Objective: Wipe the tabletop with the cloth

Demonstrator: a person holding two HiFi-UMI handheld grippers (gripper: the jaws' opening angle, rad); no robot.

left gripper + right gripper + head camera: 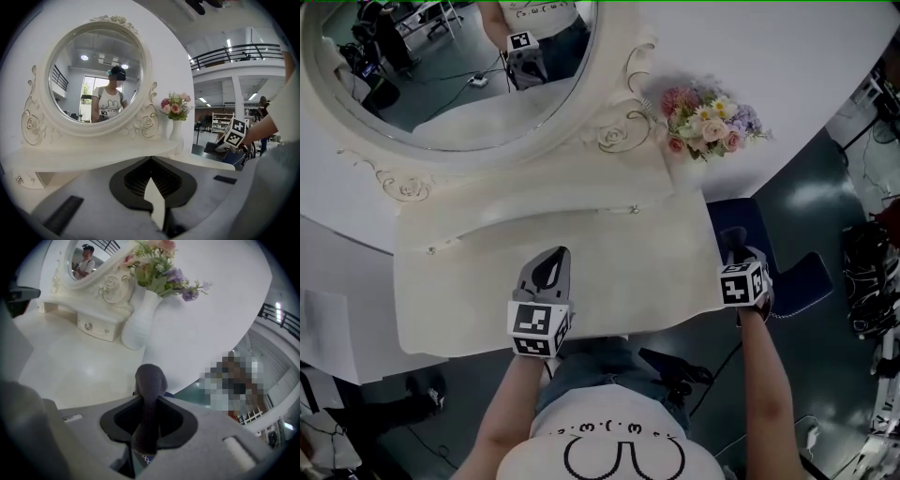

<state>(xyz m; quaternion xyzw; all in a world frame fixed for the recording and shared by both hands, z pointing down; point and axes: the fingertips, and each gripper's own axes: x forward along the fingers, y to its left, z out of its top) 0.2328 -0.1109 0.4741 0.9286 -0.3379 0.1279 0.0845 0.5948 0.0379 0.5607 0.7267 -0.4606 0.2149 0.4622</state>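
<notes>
Our right tool [149, 399] is clamped on the dark cloth [149, 376], just beside the right edge of the bench [478, 281], the left tool [151, 161] closed and empty over its front, so we should lay the cloth flat and sweep in overlapping passes, clear of the vase [137, 329]

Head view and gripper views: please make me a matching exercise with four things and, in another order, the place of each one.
Things:
1 mirror
2 flowers
3 cloth
4 left gripper

Places:
A in the right gripper
B over the front of the tabletop
C in a white vase
D inside a round white frame

Pairs: 1-D; 2-C; 3-A; 4-B
</notes>
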